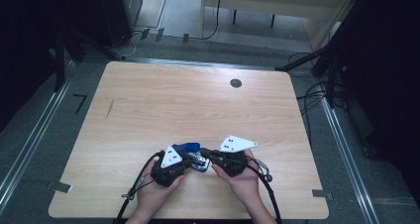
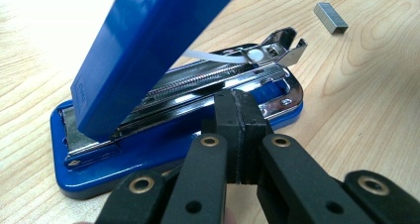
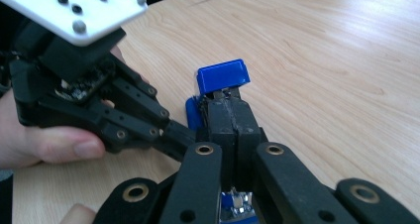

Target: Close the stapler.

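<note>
We see a light wooden table [image 1: 148, 105] on grey carpet floor [image 1: 29, 130]. At the top of the frame stands a pale desk [image 1: 277, 1], with dark stands [image 1: 327, 60] at the right.
</note>
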Demonstrator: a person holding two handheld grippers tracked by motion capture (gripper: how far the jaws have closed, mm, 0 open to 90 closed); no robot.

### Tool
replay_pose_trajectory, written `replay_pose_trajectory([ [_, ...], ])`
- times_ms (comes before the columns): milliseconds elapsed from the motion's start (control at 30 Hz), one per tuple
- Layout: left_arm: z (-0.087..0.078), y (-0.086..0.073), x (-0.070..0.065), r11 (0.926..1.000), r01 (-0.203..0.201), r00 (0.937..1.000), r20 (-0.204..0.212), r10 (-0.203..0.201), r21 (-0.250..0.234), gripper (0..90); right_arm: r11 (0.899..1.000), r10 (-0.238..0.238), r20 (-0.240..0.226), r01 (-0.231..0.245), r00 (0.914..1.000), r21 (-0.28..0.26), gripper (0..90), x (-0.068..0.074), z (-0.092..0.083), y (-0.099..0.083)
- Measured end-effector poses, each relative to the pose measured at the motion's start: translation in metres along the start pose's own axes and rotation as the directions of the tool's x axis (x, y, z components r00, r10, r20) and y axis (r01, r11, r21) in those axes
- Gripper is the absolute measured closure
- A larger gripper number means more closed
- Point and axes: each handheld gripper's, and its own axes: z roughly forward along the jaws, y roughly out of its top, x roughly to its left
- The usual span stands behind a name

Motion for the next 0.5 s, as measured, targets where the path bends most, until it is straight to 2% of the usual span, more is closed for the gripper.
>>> replay_pose_trajectory([
  [500,0.0,0.0,-0.002,0.9999,-0.012,0.9999,-0.011,0.012,0.0,90.0,0.999,-0.036,-0.013,0.036,0.9993,-0.002,90.0,0.004,0.008,0.02],
])
